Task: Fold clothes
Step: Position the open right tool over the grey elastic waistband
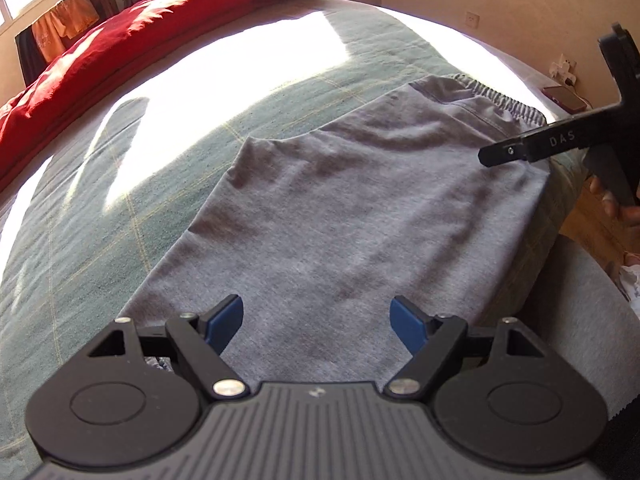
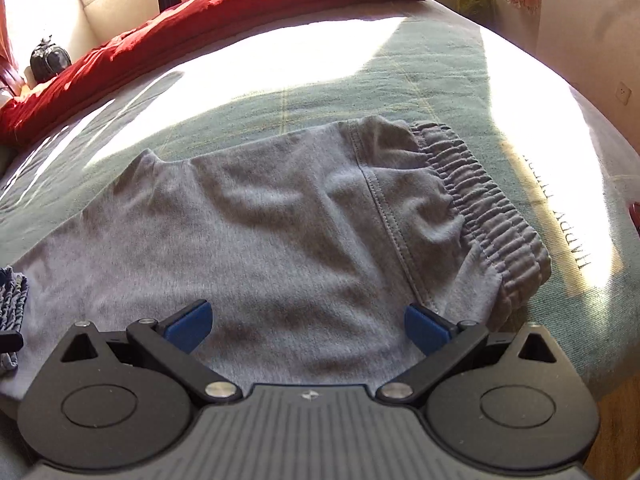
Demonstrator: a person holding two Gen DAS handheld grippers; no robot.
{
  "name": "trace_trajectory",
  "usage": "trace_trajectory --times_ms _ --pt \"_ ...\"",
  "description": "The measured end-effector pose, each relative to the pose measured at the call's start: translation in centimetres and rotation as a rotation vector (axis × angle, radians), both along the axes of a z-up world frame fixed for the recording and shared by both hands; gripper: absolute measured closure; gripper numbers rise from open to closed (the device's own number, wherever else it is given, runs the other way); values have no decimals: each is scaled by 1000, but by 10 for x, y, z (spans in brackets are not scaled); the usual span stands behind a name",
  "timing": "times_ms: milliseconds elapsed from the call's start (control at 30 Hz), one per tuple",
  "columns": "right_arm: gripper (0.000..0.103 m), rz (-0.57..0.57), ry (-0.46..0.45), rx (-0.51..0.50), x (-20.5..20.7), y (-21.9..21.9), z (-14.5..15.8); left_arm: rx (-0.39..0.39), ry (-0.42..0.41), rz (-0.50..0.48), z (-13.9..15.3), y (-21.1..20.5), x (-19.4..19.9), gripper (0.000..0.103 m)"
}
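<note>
Grey sweatpants [image 1: 360,216] lie folded flat on a green plaid bedspread [image 1: 100,220], their gathered elastic waistband [image 2: 480,200] at the right end near the bed's edge. My left gripper [image 1: 316,324] hovers over the near part of the grey cloth, open, nothing between its blue pads. My right gripper [image 2: 308,328] also stands open above the cloth just left of the waistband, and its black body [image 1: 560,140] shows at the right of the left wrist view over the pants' right edge. A ribbed cuff [image 2: 12,304] peeks in at the left.
A red duvet [image 1: 140,28] is bunched along the far side of the bed. Bright sun patches fall on the bedspread [image 2: 280,52]. A phone [image 1: 564,98] lies at the right bed edge. A dark alarm clock [image 2: 48,60] stands at far left. Wooden floor [image 2: 616,420] shows lower right.
</note>
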State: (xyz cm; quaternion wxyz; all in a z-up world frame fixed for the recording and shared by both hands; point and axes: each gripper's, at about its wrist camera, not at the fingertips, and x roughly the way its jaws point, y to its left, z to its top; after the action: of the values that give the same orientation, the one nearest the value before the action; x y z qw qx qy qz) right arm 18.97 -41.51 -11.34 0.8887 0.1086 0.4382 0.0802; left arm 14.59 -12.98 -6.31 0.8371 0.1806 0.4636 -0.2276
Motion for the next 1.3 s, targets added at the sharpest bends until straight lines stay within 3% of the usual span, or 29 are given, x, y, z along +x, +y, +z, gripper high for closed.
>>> trace_trajectory --times_ms 167,333,500,633,933,1300 --pt "0 -56 -34 204 36 -27 1 24 16 25 -4 -5 13 22" --pt "0 -88 20 230 51 -38 -25 32 53 28 -14 -10 22 22" --pt "0 -26 2 172 44 -32 -32 56 83 8 -29 -16 27 22" --pt "0 -44 19 169 49 -31 -36 42 89 8 -31 -17 27 22" --pt "0 79 6 -161 44 16 -42 46 82 36 -26 -10 21 22" --pt "0 32 37 -122 48 12 -29 53 37 24 -10 -10 8 22"
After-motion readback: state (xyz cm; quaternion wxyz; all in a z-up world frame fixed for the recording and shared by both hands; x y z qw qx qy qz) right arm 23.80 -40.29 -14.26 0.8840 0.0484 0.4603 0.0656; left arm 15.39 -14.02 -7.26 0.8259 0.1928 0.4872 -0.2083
